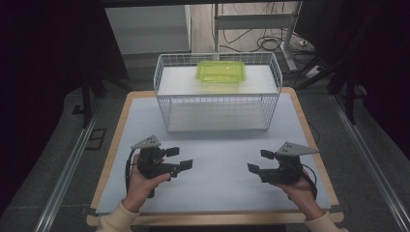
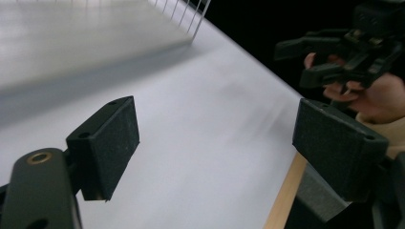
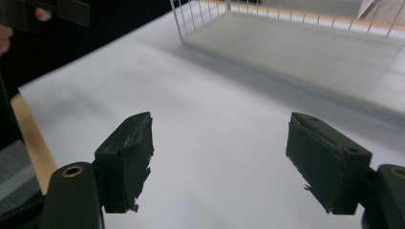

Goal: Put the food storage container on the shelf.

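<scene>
Inside, translucent lime-green container (image 1: 221, 72) rests in wire basket (image 1: 164, 82).

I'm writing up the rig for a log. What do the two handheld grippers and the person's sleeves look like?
Both are black handheld units. The left gripper and right gripper each carry a grey three-cornered plate on top and trail a black cable. Their jaws end in blocky black pads with a rough, grainy face; the right gripper's pads look worn and frayed at the edges. The sleeves are cream-coloured.
</scene>
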Tool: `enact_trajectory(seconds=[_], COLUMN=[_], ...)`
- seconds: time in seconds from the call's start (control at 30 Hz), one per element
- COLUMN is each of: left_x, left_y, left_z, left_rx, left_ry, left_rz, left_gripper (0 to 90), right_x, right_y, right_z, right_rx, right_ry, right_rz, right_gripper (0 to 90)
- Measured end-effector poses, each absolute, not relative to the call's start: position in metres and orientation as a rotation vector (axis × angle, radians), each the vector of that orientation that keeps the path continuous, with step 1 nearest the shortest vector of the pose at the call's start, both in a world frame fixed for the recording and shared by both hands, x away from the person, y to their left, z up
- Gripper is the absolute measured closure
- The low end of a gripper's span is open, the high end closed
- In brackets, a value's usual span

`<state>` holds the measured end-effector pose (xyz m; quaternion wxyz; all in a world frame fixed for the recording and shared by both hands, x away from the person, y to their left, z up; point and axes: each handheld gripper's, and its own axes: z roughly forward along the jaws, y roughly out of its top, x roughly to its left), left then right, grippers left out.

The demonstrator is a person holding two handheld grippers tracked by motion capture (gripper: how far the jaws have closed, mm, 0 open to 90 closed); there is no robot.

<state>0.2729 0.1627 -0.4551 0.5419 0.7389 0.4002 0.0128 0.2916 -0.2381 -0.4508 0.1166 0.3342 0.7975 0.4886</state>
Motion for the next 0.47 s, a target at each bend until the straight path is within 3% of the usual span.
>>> enact_trajectory(seconds=[0.47], left_x=[0.272], left_y=[0.166], left_z=[-0.474], left_rx=[1.74], left_ry=[0.996], left_rz=[-0.003], left_gripper=[15.9], right_x=[0.286], right_y=[-0.239], right_z=[-0.469], right_rx=[0.978], right_ry=[2.281], right_rz=[1.406], right_gripper=[19.4])
